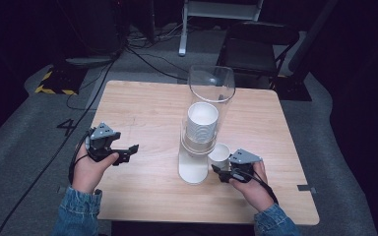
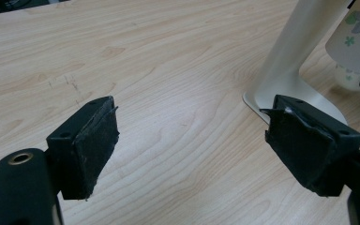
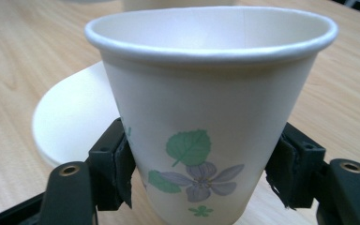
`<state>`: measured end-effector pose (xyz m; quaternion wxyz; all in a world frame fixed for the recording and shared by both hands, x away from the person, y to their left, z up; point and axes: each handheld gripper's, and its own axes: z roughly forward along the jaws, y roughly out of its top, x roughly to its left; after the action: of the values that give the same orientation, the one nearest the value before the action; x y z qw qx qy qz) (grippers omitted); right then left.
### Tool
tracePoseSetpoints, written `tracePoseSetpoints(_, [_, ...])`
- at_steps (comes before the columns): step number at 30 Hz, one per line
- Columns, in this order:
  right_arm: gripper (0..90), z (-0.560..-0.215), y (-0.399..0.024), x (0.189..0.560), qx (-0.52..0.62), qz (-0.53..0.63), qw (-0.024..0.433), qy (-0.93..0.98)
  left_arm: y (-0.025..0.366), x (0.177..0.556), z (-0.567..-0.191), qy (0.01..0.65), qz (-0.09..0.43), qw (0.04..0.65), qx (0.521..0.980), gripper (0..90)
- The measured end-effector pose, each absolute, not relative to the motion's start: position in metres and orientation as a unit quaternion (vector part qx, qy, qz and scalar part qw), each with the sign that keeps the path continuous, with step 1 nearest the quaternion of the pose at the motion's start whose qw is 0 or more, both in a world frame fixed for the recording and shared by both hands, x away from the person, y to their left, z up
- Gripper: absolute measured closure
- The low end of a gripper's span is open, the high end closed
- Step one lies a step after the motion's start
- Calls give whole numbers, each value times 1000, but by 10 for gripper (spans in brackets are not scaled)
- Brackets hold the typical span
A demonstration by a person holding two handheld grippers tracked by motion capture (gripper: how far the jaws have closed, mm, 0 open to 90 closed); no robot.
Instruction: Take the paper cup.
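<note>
Dark floor and trailing cables ring a pale wooden table, and on it the flowered paper cup stands upright, mouth up, just beside the white foot of the cup dispenser on its right side. The right gripper has its pads pressed on the cup's lower wall from either side, so that hand already holds it. The left gripper waits across the dispenser, jaws wide and empty.
</note>
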<state>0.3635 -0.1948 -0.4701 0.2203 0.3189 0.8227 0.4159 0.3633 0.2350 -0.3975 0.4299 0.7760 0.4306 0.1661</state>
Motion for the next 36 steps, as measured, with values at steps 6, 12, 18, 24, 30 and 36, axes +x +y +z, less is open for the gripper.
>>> tracePoseSetpoints(6, [332, -457, -219, 369, 351, 429, 240, 796, 233, 366, -399, 431, 167, 425, 778, 169])
tracePoseSetpoints(12, [331, -445, -239, 376, 395, 446, 242, 766, 234, 364, -400, 434, 168, 422, 778, 169])
tracePoseSetpoints(18, [329, -438, -256, 383, 435, 456, 259, 732, 238, 362, -402, 442, 169, 420, 774, 169])
tracePoseSetpoints(24, [327, -434, -266, 393, 455, 459, 282, 709, 245, 358, -405, 450, 170, 417, 772, 169])
tracePoseSetpoints(30, [327, -436, -277, 405, 487, 443, 300, 691, 252, 352, -407, 461, 175, 408, 768, 169])
tracePoseSetpoints(36, [324, -444, -282, 422, 499, 440, 308, 680, 265, 344, -410, 474, 180, 399, 763, 170])
